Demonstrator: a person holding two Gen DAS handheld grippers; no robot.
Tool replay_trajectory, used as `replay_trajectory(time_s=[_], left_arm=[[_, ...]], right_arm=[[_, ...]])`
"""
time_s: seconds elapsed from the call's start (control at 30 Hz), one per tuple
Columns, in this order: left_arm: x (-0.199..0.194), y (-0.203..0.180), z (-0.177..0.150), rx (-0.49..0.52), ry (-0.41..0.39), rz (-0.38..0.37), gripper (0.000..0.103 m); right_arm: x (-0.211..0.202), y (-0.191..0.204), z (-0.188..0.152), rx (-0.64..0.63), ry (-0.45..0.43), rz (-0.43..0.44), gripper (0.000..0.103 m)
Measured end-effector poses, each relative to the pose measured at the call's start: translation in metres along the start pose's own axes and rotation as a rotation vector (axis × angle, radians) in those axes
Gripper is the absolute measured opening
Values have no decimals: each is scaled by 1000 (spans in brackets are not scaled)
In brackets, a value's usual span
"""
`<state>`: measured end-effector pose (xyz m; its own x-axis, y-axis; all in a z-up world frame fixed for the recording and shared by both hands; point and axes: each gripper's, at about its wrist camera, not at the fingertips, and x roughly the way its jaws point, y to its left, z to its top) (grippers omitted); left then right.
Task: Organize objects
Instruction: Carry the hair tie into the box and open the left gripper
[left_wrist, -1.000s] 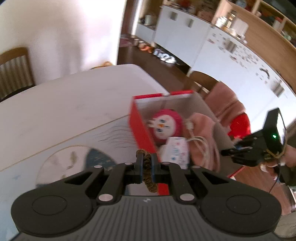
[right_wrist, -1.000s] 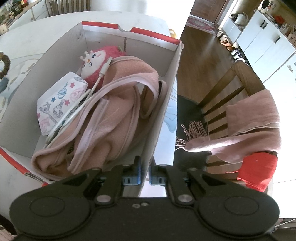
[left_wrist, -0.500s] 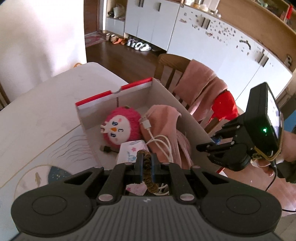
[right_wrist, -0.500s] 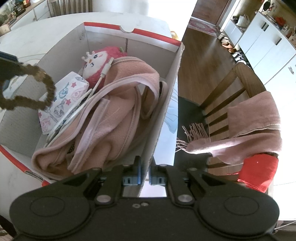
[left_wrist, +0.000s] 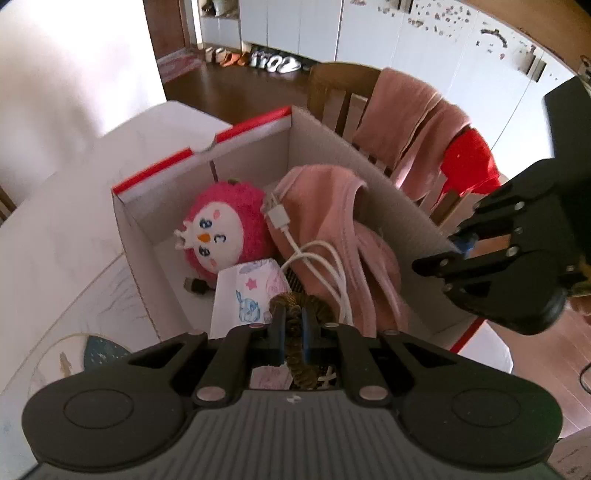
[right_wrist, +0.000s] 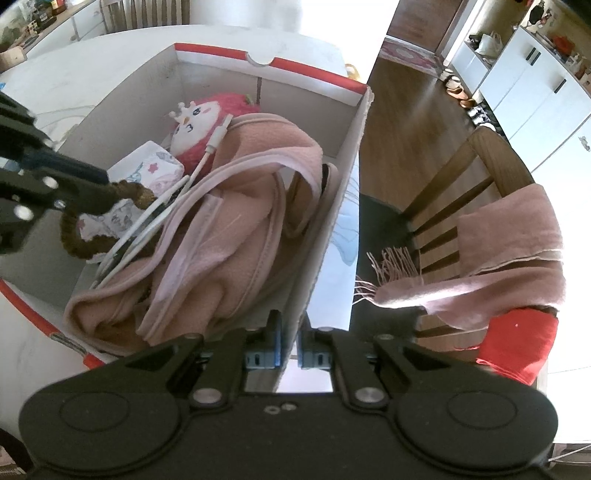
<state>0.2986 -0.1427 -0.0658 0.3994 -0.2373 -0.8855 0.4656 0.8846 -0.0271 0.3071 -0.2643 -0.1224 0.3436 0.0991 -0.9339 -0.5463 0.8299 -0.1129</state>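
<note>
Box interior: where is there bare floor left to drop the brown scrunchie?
Bare cardboard floor lies along the box's left wall, beside the pink plush and patterned pack. The pink garment and white cable crowd the remainder.

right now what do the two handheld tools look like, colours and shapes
Both are matte black plastic. The left tool has a ribbed grey-black body, two round discs at its sides, silver screw heads on angled link arms, and narrow fingers lined with blue pads. The right tool matches it, with blue pad blocks at the finger bases. A thin dark cable trails near the right one.
</note>
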Motion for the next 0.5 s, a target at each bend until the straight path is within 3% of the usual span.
replay_trajectory(time_s=[0.3,0.5], left_arm=[[24,-2,-11,-9,66,25,7],[21,-2,-20,-26,59,34,10]], right_arm=[[-1,1,0,-10,-2,9,6],[0,-1,-1,-17,-6,17,7]])
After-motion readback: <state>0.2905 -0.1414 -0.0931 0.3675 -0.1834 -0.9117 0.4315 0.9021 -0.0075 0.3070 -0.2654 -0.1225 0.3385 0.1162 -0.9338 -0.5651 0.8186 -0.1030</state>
